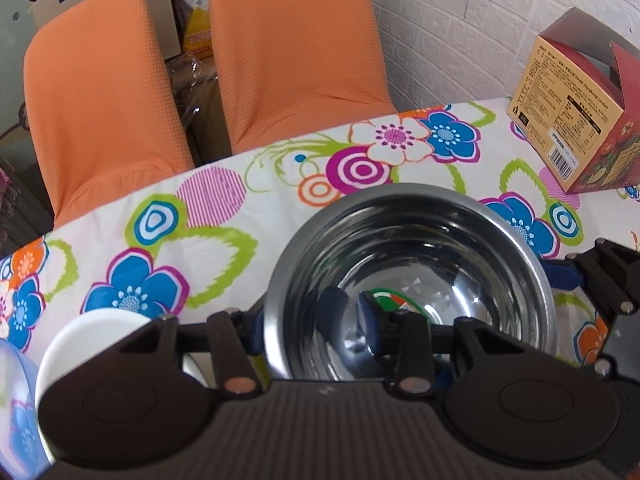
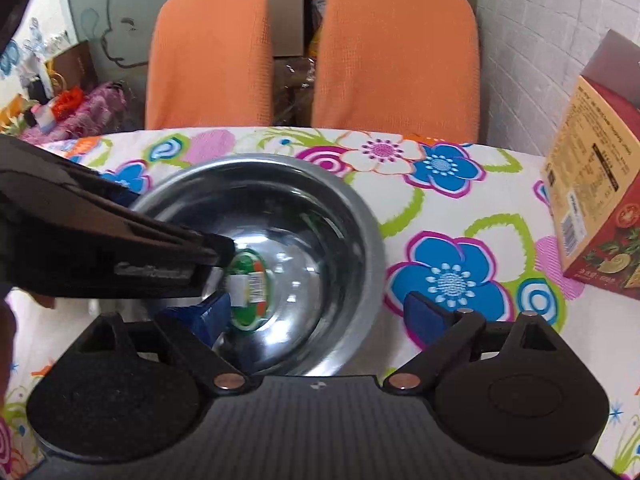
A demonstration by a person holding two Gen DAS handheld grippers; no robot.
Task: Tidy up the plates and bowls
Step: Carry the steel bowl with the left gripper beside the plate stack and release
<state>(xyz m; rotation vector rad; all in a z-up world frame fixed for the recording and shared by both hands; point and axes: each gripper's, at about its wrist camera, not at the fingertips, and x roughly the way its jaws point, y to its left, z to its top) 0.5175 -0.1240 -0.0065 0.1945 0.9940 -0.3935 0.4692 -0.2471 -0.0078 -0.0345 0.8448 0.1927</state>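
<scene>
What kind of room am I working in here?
Likely a home dining area: a table with a floral tablecloth, two orange-covered chairs pushed up to it, a steel bowl and a food box.

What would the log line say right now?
left gripper: open, straddling steel bowl left rim | right gripper: open, straddling right rim

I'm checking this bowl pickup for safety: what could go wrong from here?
1. The left gripper and right gripper each straddle a wall of the steel bowl with jaws open. The shiny metal could slip or tip if only one side closes and lifts.
2. The white dish sits close beside the left gripper. Swinging the bowl that way might knock it.
</scene>
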